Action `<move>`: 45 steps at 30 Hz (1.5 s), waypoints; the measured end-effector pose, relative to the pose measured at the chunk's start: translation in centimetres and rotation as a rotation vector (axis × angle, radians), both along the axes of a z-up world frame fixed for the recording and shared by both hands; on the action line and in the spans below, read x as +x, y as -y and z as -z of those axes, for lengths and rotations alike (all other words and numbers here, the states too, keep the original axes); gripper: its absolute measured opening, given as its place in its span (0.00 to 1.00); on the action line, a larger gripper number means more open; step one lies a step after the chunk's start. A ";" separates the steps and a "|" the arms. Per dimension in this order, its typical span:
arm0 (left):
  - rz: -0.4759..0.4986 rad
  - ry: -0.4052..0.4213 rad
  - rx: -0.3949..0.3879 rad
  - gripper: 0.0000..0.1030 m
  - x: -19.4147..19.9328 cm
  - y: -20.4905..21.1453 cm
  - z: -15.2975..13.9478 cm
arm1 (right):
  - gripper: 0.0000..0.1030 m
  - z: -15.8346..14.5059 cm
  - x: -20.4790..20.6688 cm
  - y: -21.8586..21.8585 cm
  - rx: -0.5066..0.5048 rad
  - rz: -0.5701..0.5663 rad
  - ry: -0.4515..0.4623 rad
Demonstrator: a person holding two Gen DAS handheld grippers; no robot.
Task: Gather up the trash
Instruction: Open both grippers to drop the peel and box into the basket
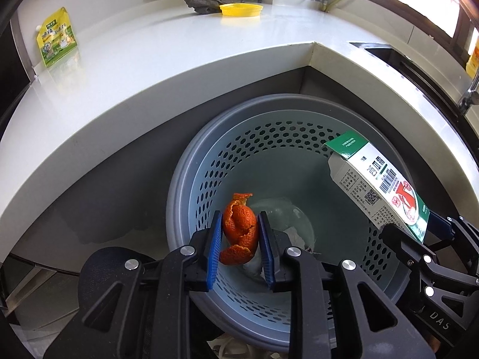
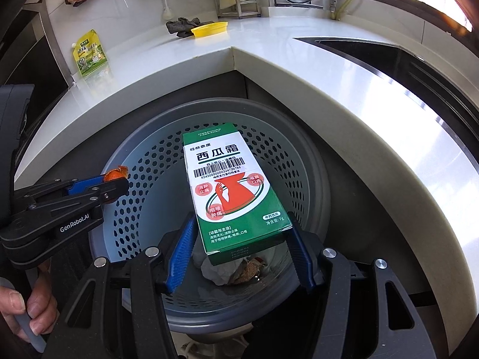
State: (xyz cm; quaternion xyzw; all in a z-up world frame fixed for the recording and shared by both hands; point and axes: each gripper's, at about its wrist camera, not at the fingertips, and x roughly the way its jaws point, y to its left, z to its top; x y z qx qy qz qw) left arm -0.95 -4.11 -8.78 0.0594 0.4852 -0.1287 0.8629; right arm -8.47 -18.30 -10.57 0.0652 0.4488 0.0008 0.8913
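A curl of orange peel (image 1: pixel 239 230) is pinched between the blue pads of my left gripper (image 1: pixel 240 215), which is shut on it above the grey perforated trash bin (image 1: pixel 269 137). In the right wrist view the same peel (image 2: pixel 115 175) shows at the left gripper's tip (image 2: pixel 116 179), over the bin's left wall (image 2: pixel 143 161). My right gripper (image 2: pixel 241 224) is shut on the near end of a green and white medicine box (image 2: pixel 230 185), held flat over the bin's mouth. The box (image 1: pixel 377 179) and the right gripper (image 1: pixel 419 233) appear at the right of the left wrist view. Crumpled white paper (image 2: pixel 215 269) lies at the bin's bottom.
The bin stands on the floor in the inner corner of a white L-shaped counter (image 1: pixel 179 59). On the counter are a yellow-green pouch (image 1: pixel 57 39), a yellow dish (image 1: pixel 241 9) and a dark rag (image 1: pixel 200 0). A sink (image 2: pixel 389 56) is at the right. A person's hand (image 2: pixel 27 308) grips the left handle.
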 end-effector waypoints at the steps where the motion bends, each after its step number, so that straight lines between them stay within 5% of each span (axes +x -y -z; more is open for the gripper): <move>1: 0.000 0.001 0.000 0.24 0.0 0.0 0.0 | 0.55 0.0 0.0 0.0 -0.001 -0.001 0.000; 12: -0.004 0.003 -0.002 0.26 -0.1 -0.2 -0.3 | 0.55 -0.2 -0.1 -0.1 -0.003 0.002 0.008; 18: -0.013 0.019 -0.009 0.48 -0.4 -0.5 -0.6 | 0.56 -0.5 -0.4 0.1 -0.007 0.008 0.018; 24: -0.022 0.014 -0.014 0.55 -0.3 -0.8 -0.6 | 0.67 -1.0 -0.8 0.4 -0.008 0.024 0.043; 45: -0.023 0.042 -0.043 0.66 -1.1 -1.7 -1.9 | 0.69 -2.3 -1.6 -0.3 -0.010 0.021 0.070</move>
